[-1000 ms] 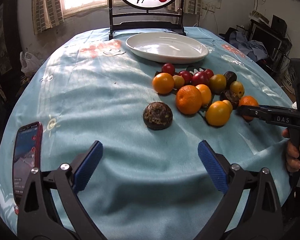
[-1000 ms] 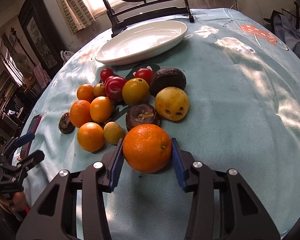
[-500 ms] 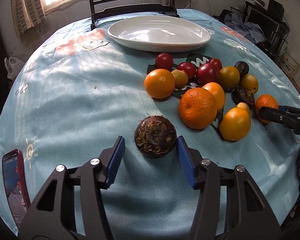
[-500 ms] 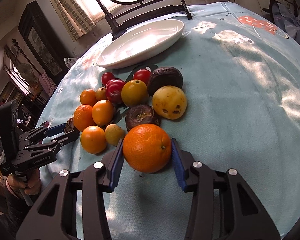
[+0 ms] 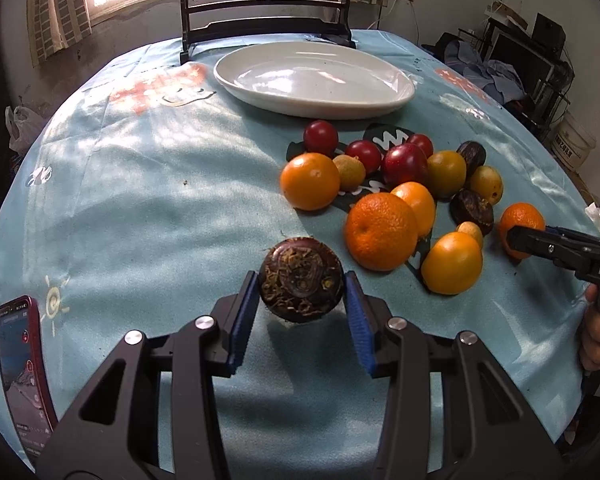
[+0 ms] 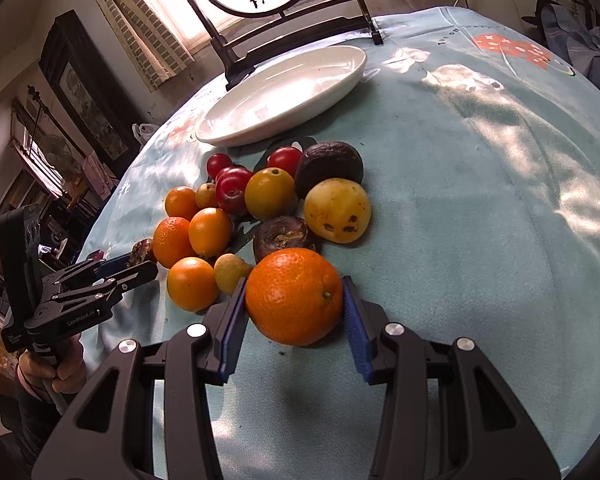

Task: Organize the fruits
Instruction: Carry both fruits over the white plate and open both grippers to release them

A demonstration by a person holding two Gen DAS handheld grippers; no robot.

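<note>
A dark brown, rough round fruit (image 5: 301, 279) lies apart from the pile, between the blue pads of my left gripper (image 5: 299, 294). Its jaws are closing, and both pads touch the fruit's sides. My right gripper (image 6: 294, 294) is shut on a large orange (image 6: 294, 296) at the near edge of the pile; in the left wrist view that orange (image 5: 521, 216) shows at the far right. The remaining fruits (image 5: 384, 184), oranges, red plums, yellow and dark ones, cluster on the blue cloth. A white oval plate (image 5: 312, 76) stands bare behind them.
A red phone (image 5: 20, 364) lies at the cloth's left edge. A dark wooden stand with a round painted screen (image 5: 266, 20) rises behind the plate. Blue cloth (image 6: 480, 220) stretches right of the pile. A hand (image 6: 52, 368) holds the left gripper's handle.
My left gripper came forward to the dark brown fruit and its jaws narrowed from wide apart to touching it. The right gripper kept still, holding the orange.
</note>
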